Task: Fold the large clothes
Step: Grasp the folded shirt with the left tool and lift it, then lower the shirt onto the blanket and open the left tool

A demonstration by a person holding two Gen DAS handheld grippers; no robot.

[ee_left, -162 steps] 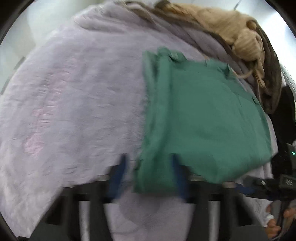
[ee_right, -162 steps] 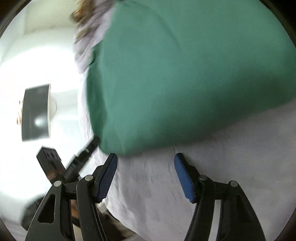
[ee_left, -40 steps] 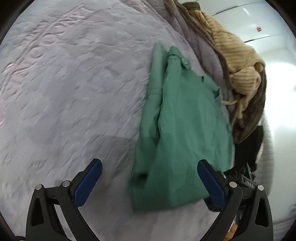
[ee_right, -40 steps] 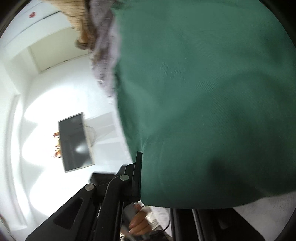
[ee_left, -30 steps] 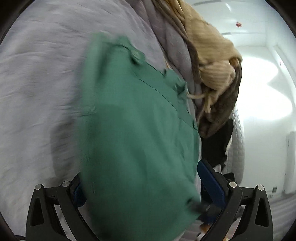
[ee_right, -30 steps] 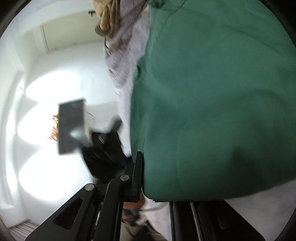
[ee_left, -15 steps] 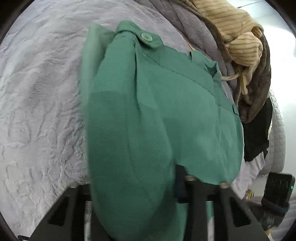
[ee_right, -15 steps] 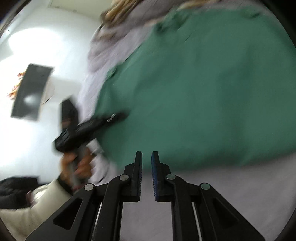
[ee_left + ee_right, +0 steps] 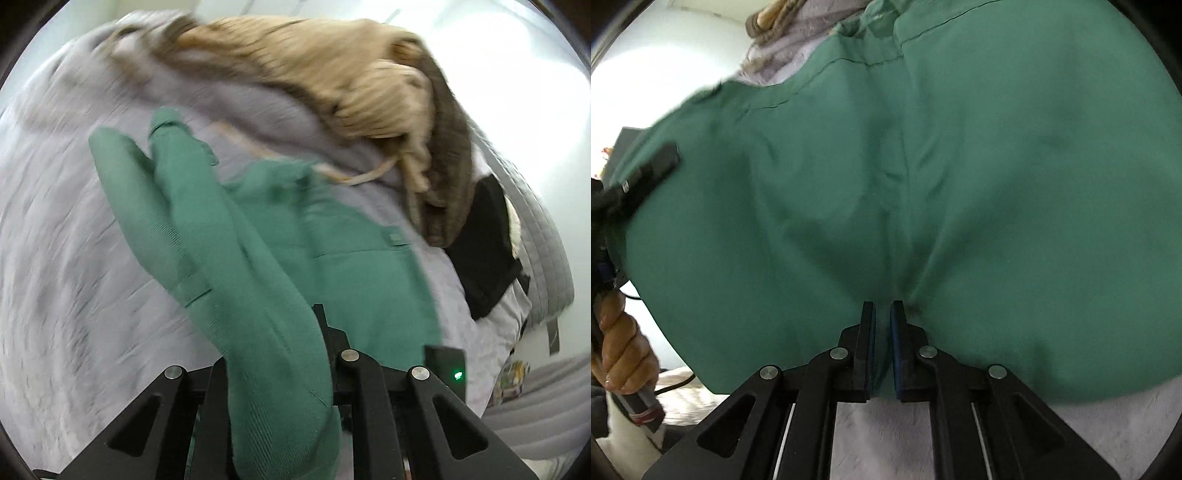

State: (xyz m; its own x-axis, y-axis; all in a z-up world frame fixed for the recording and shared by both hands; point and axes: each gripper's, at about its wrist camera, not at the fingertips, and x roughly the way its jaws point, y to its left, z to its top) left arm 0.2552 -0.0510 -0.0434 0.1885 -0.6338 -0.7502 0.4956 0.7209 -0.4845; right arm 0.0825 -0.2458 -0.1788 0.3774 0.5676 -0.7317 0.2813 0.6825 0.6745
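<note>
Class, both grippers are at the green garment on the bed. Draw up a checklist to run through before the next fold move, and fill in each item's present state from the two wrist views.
1. Left gripper shut on the green garment, jaws having just closed: ok.
2. Right gripper pinching the garment's near edge: ok.
3. Garment flat, no bunching: not ok; a twisted band rises to the left gripper.
4. Lilac bedspread bare beside the garment: ok.
5. Tan knit pile apart from the garment: cannot tell; its cord lies at the garment's top edge.

Tan knit sweater (image 9: 332, 74), grey bedspread (image 9: 55, 258), black garment (image 9: 484, 240)
</note>
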